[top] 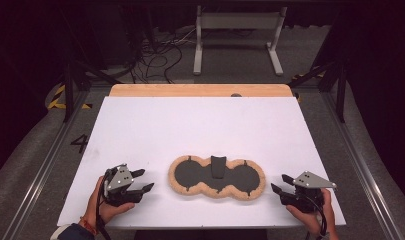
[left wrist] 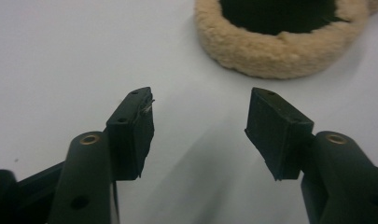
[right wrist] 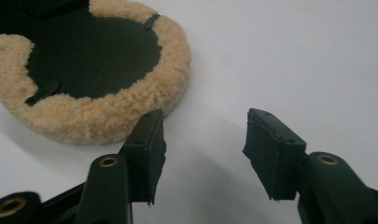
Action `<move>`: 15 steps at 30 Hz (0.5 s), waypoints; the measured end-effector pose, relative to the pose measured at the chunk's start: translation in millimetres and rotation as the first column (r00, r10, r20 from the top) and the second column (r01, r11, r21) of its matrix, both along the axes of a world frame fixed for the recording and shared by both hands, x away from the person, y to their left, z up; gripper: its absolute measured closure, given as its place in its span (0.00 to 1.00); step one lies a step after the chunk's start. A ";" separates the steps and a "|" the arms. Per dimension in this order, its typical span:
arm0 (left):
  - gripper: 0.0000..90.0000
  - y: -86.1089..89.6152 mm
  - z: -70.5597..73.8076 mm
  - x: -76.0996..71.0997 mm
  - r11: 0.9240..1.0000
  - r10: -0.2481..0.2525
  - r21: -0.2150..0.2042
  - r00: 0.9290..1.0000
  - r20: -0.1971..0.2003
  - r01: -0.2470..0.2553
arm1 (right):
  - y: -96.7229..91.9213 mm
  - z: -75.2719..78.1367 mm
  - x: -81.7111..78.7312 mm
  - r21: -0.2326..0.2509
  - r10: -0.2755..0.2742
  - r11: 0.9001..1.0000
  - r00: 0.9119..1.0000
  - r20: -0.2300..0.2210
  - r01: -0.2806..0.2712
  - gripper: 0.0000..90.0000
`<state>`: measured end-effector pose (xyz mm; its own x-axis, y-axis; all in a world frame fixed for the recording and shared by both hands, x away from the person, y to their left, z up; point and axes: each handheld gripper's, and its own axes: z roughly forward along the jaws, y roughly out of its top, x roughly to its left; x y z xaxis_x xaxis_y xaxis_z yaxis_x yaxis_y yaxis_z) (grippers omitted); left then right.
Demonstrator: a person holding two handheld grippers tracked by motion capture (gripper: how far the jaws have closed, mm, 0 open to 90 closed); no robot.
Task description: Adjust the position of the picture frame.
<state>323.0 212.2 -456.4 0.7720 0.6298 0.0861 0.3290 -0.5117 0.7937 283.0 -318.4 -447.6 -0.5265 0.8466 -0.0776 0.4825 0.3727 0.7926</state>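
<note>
A fleece-rimmed black pad [top: 217, 178] lies flat on the white table [top: 200, 125], between the left tool [top: 141, 180] and right tool [top: 282, 183]. Both tools stand open, gripping nothing.

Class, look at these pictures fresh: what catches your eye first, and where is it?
A tan fleece-rimmed pad with two dark round lobes lies flat on the near middle of the white table. The left gripper and right gripper flank it, jaws apart, holding nothing.
</note>
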 end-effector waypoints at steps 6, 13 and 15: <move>0.38 14.0 0.2 9.8 0.996 0.085 0.016 0.996 0.002 -0.085 | -4.9 -1.7 2.1 0.001 -0.027 1.000 1.000 -0.008 0.027 0.47; 0.34 25.7 -0.3 9.0 0.996 0.083 -0.027 0.996 -0.021 -0.083 | -7.2 -1.7 2.7 -0.002 -0.033 0.999 0.999 0.001 0.033 0.47; 0.39 19.8 0.3 9.5 0.998 0.069 -0.011 0.997 -0.016 -0.069 | -6.5 -1.9 2.1 -0.004 -0.028 1.000 1.000 -0.002 0.028 0.51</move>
